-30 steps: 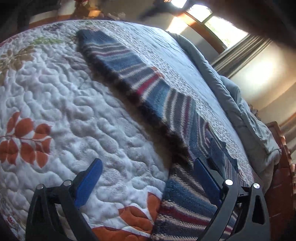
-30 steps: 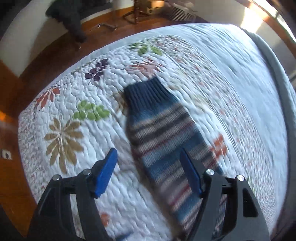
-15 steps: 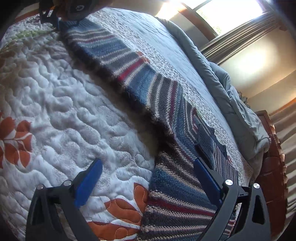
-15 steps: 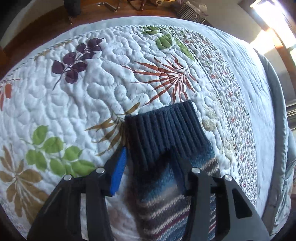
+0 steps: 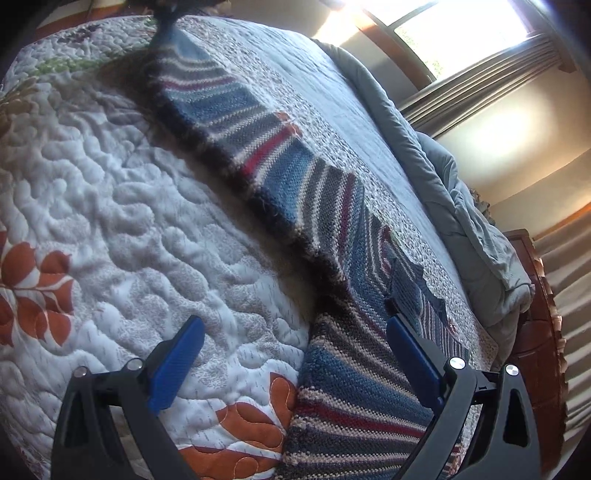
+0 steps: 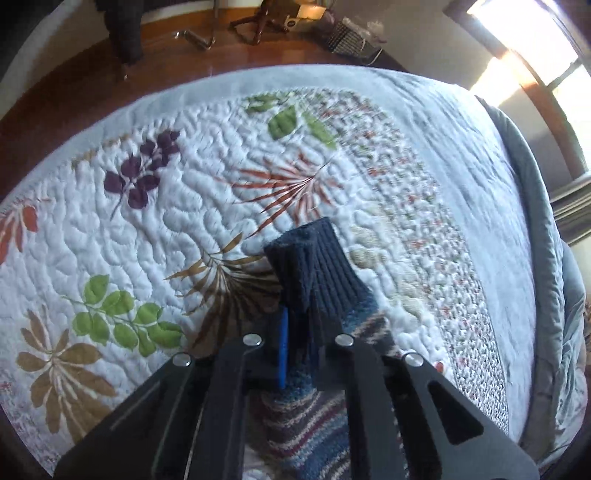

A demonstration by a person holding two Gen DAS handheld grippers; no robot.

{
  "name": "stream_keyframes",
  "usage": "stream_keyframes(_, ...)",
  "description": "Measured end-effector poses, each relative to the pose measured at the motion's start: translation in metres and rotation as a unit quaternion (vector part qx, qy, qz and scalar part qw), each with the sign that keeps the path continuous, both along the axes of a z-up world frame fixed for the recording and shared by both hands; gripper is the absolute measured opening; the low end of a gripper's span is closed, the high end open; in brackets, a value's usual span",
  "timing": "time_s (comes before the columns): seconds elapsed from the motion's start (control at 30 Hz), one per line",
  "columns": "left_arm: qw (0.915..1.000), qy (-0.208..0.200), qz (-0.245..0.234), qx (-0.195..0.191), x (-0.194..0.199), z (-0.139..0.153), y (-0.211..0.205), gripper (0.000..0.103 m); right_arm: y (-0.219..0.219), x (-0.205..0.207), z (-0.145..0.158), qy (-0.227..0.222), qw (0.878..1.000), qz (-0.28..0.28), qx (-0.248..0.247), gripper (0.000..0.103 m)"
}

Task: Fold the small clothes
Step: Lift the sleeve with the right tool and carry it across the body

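Observation:
A long striped knit sock [image 5: 280, 162], blue, grey, red and cream, lies stretched across the white quilted bedspread [image 5: 110, 206]. My left gripper [image 5: 291, 343] is open just above its near end, one finger on each side of the sock's edge. My right gripper [image 6: 303, 325] is shut on the sock's dark blue ribbed cuff [image 6: 314, 266] and lifts it a little off the quilt; the striped leg [image 6: 306, 424] hangs below the fingers. In the left wrist view the cuff end rises at the far top [image 5: 166, 22].
The quilt [image 6: 184, 206] has printed leaves. A grey duvet [image 5: 461, 206] is bunched along the bed's far side. A wooden headboard [image 5: 543, 332] stands at the right. A wood floor with chair legs [image 6: 251, 22] lies beyond the bed's foot.
My right gripper moved forward over the sock to its cuff, closed on it and raised it. My left gripper stayed open over the other end.

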State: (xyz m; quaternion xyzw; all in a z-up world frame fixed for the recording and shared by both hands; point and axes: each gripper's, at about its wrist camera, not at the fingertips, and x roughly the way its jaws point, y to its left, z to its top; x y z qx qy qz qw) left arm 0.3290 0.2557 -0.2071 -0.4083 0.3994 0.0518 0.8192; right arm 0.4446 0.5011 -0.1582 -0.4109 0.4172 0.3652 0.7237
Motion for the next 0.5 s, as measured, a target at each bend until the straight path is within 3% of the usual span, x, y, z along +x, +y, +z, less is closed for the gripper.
stream_keyframes(0.1, 0.9999, -0.011, -0.001, -0.005, 0.000, 0.003, 0.002, 0.099, -0.016, 0.003, 0.027, 0.008, 0.999, -0.014, 0.028, 0.007)
stream_keyframes(0.5, 0.9920, -0.103, 0.004, 0.072, -0.008, 0.043, -0.011, 0.099, -0.108, 0.011, 0.122, -0.001, 0.992, -0.046, 0.115, 0.007)
